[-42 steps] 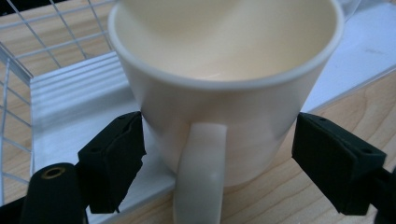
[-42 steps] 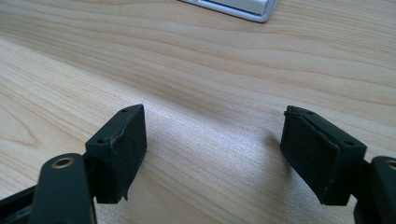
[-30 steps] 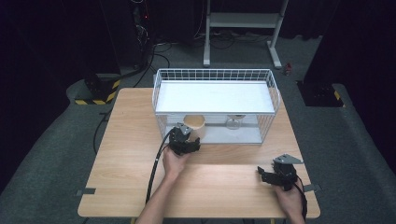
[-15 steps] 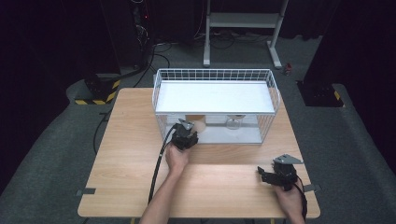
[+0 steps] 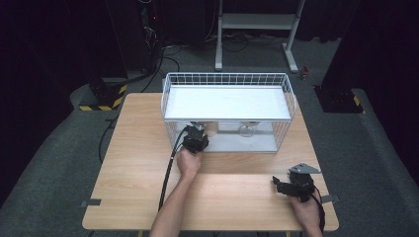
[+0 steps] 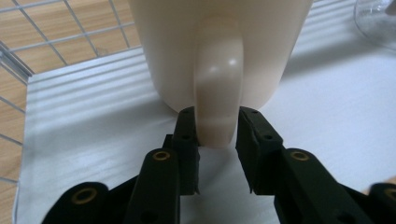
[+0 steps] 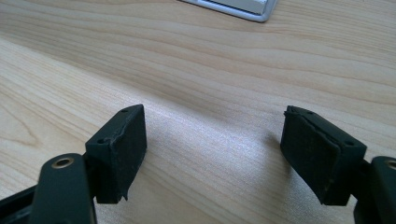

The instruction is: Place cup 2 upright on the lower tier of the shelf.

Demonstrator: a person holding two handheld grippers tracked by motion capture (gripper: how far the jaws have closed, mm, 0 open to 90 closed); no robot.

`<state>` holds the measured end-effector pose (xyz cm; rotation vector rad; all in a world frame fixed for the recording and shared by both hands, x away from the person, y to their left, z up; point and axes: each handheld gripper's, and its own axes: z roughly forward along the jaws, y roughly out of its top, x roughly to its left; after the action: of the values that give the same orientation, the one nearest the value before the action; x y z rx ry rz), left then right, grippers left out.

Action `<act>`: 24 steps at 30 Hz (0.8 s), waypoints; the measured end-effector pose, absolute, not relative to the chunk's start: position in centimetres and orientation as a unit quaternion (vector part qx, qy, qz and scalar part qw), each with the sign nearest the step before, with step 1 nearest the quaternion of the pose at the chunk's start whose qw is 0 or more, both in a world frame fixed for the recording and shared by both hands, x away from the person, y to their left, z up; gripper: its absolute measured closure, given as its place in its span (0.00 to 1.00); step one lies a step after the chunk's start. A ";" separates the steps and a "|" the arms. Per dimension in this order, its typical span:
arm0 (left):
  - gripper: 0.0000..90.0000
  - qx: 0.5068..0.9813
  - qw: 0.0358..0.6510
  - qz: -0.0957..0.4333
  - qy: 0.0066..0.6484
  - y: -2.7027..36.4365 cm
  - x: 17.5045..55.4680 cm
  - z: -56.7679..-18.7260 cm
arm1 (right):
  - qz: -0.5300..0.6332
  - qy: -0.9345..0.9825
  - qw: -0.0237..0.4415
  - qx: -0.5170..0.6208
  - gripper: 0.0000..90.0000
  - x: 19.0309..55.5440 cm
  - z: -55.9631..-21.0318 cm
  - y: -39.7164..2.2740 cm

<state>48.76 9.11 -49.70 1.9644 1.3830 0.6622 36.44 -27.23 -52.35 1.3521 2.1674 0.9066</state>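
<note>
**Left gripper clamped on mug handle inside wire rack**

The cream mug (image 6: 219,46) stands upright on the white lower shelf (image 6: 327,116) of the wire rack (image 5: 291,106), toward the shelf's left part as the high view shows it, beneath the rack's white upper shelf (image 5: 227,102). The left gripper (image 6: 217,135) reaches into the rack from the open front. Its jaws have just been closing, and both pads now press on the mug's handle (image 6: 218,88), one on each side. A clear glass (image 5: 247,130) stands on the same lower shelf, to the mug's right and apart from it.

The right gripper (image 7: 212,149) rests on the wooden table (image 5: 138,148) near the front right corner, well apart from the rack. Its jaws stand wide apart with only bare tabletop between them.
</note>
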 end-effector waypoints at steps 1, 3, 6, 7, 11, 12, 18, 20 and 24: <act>0.79 0.751 0.317 0.246 0.524 9.2 49.0 -49.8 | 0.327 0.781 0.214 0.487 0.25 36.4 -52.4 -27.2; 0.80 0.751 0.314 0.242 0.528 9.3 49.3 -49.9 | 0.327 0.781 0.214 0.487 0.25 36.4 -52.4 -27.2; 0.81 0.743 0.313 0.242 0.540 9.4 49.4 -49.9 | 0.327 0.781 0.214 0.487 0.25 36.4 -52.4 -27.2; 0.80 0.743 0.313 0.242 0.540 9.4 49.4 -50.0 | 0.327 0.781 0.214 0.487 0.25 36.4 -52.4 -27.2; 0.72 0.741 0.319 0.242 0.539 9.5 49.0 -49.9 | 0.327 0.781 0.214 0.487 0.25 36.4 -52.4 -27.2; 0.68 0.744 0.316 0.243 0.536 9.6 48.9 -49.8 | 0.327 0.781 0.214 0.487 0.25 36.4 -52.4 -27.2; 0.43 0.741 0.335 0.255 0.523 9.6 47.8 -49.7 | 0.327 0.781 0.214 0.487 0.25 36.4 -52.4 -27.2; 0.39 0.735 0.347 0.250 0.526 9.6 47.5 -49.5 | 0.327 0.781 0.214 0.488 0.25 36.4 -52.4 -27.2; 0.36 0.734 0.355 0.250 0.522 9.4 47.0 -49.2 | 0.327 0.781 0.214 0.488 0.25 36.4 -52.4 -27.2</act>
<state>47.00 9.36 -49.17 1.8971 1.3474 0.6470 36.44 -27.22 -52.36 1.3530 2.1669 0.9063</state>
